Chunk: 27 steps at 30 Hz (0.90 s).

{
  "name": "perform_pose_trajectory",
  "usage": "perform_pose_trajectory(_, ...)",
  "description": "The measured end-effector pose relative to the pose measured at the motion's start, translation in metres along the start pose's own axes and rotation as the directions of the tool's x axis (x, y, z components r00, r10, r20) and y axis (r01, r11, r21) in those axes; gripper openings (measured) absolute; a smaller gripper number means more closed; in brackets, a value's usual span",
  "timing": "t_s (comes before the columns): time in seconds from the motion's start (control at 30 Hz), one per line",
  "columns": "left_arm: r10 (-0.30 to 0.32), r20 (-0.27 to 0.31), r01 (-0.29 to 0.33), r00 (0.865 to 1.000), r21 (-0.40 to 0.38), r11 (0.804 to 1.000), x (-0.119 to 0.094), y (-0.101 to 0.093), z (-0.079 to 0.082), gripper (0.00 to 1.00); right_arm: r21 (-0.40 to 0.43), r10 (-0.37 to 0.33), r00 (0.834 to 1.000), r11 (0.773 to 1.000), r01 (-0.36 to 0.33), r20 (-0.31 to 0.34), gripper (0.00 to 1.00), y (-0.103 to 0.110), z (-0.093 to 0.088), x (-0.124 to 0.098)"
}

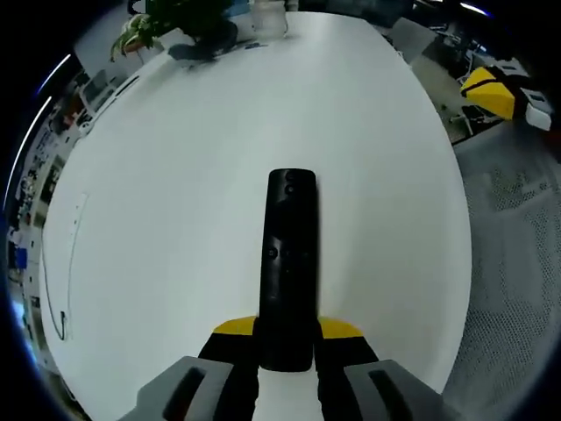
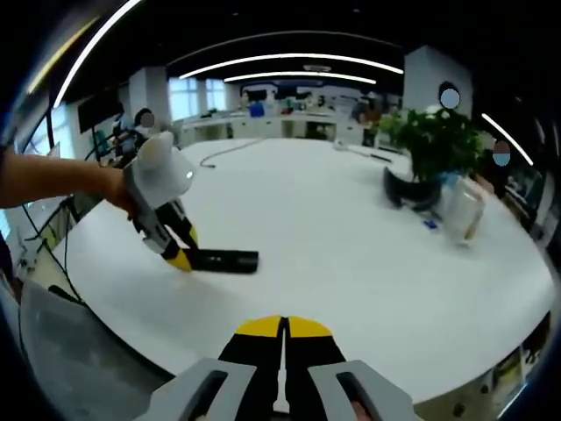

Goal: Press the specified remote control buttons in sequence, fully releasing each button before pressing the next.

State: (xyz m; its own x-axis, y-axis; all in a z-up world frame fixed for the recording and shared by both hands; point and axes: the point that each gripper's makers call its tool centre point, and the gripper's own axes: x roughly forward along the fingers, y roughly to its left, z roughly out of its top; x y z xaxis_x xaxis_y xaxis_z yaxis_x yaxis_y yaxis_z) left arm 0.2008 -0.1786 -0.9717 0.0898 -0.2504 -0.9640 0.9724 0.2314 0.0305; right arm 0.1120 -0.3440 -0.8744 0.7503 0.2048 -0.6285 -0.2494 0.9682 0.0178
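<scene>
The remote control point(image 1: 289, 263) lies flat on the white worktop point(image 1: 175, 175), its near end clamped between the jaws of the left tool point(image 1: 286, 344), which grasps it and steadies it. In the right gripper view the same remote point(image 2: 223, 260) sits near the worktop's front edge, with the left tool point(image 2: 175, 254) on its end and a person's arm behind it. The right tool point(image 2: 282, 338) is clenched on nothing, jaws together, well apart from the remote and above the worktop edge. A potted plant point(image 2: 429, 145) and a clear container point(image 2: 462, 210) stand far beyond the remote. Judgement: no button is under contact now; the pressing sequence appears wholly outstanding, with only the hold established.
</scene>
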Motion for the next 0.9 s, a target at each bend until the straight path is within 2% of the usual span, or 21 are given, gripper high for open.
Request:
perform_pose_trajectory(0.23, 0.000, 0.032, 0.000, 0.999, 0.006, 1.000, -0.002, -0.029, -0.003, 0.23, -0.001, 0.013, 1.000, 1.000, -0.013, 0.008, 0.00, 0.004, 0.001, -0.002)
perform_pose_trajectory(0.53, 0.000, 0.064, 0.001, 0.998, -0.019, 1.000, -0.003, -0.053, -0.006, 0.23, -0.009, 0.027, 1.000, 1.000, -0.027, 0.004, 0.00, 0.007, 0.000, -0.002)
perform_pose_trajectory(0.73, -0.001, 0.076, 0.002, 0.997, -0.021, 1.000, -0.004, -0.070, -0.008, 0.23, 0.001, 0.065, 0.998, 0.998, -0.065, 0.006, 0.00, 0.010, 0.001, -0.003)
perform_pose_trajectory(0.9, -0.005, 0.122, 0.008, 0.993, -0.024, 1.000, -0.007, -0.089, -0.010, 0.23, 0.038, 0.111, 0.994, 0.993, -0.111, 0.008, 0.00, 0.014, 0.005, -0.003)
